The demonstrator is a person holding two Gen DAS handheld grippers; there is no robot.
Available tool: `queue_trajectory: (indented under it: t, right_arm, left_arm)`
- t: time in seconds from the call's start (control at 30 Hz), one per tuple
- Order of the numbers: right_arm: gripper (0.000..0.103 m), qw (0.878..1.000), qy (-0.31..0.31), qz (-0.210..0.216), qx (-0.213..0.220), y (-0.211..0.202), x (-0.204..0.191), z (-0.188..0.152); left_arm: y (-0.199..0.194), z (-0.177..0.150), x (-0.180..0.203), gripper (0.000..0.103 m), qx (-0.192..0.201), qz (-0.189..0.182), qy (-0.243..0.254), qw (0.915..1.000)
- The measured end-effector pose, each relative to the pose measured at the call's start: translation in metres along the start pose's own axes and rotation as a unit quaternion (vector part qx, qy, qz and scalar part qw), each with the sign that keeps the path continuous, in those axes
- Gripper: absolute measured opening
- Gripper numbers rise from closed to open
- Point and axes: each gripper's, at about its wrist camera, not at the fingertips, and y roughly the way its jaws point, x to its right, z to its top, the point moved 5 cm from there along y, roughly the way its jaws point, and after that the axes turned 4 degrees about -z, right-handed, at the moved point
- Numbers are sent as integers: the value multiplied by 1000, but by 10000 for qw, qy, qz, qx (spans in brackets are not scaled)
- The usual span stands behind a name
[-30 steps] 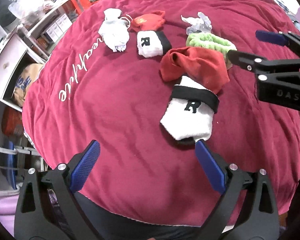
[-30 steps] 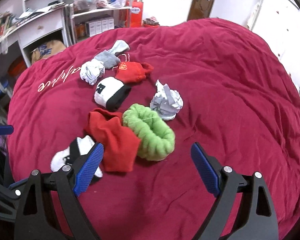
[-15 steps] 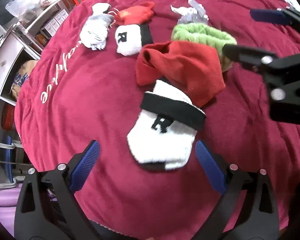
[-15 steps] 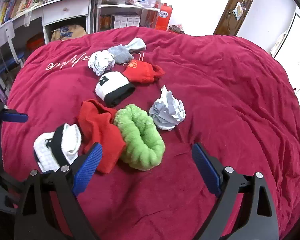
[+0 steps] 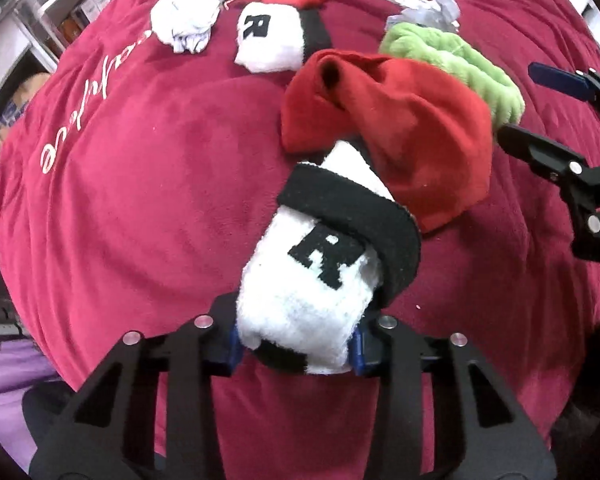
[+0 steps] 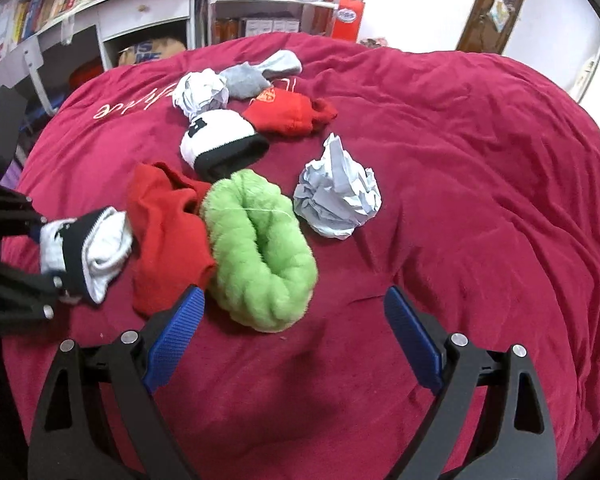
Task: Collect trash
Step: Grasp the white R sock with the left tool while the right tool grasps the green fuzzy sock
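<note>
My left gripper (image 5: 296, 350) is shut on a white sock with a black band and an "R" (image 5: 316, 268); the sock also shows in the right wrist view (image 6: 88, 248). A red sock (image 5: 400, 120) lies against it. A crumpled grey paper ball (image 6: 336, 200) lies on the red blanket (image 6: 480, 160) beside a green fuzzy sock (image 6: 260, 252). A second crumpled white paper ball (image 6: 200, 92) lies farther back. My right gripper (image 6: 292, 340) is open and empty, just in front of the green sock.
A second white "R" sock (image 6: 220, 144), a red sock (image 6: 288, 112) and a grey sock (image 6: 260, 72) lie farther back. White shelves and a desk (image 6: 140, 20) stand beyond the bed's far edge. A brown door (image 6: 492, 4) is at the back right.
My left gripper moved forward and shut on the near white "R" sock. My right gripper moved a little closer to the green sock and stayed open.
</note>
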Motion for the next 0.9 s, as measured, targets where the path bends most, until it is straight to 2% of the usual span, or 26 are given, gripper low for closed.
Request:
queue_trajectory:
  t: [0.13, 0.23, 0.33, 0.37, 0.4, 0.47, 0.57, 0.7, 0.8, 0.9]
  right_arm:
    - [87, 9994, -311, -19, -155, 18, 3, -3]
    - [84, 9985, -434, 232, -228, 36, -6, -2]
    - [62, 9971, -631, 357, -219, 49, -22, -1]
    - [47, 9966, -670, 427, -196, 51, -27, -2]
    - [40, 9962, -690, 493, -187, 52, -30, -2]
    - [35, 9966, -734, 367, -109, 48, -32, -1]
    - [35, 9982, -551, 235, -83, 39, -23, -1]
    - [35, 9998, 44, 44, -215, 29, 7, -9]
    - [35, 9990, 389, -157, -154, 15, 24, -13]
    - [35, 9975, 691, -128, -85, 2, 29, -16]
  left_arm:
    - [2, 0, 0, 39, -14, 44, 6, 10000]
    - [5, 0, 2, 41, -43, 4, -40, 10000]
    - [8, 4, -2, 41, -61, -53, -80, 9999]
    - [7, 7, -2, 41, -55, -44, -58, 10000]
    - [7, 6, -2, 40, -37, -42, -51, 10000]
    - [4, 6, 1, 39, -10, -28, -18, 10000]
    - [-2, 6, 4, 37, 46, -21, 53, 10000]
    - [-13, 2, 3, 34, 148, -50, 79, 9998]
    - [-21, -2, 1, 34, 216, -58, 115, 9997]
    - [-30, -5, -4, 34, 283, -73, 152, 9995]
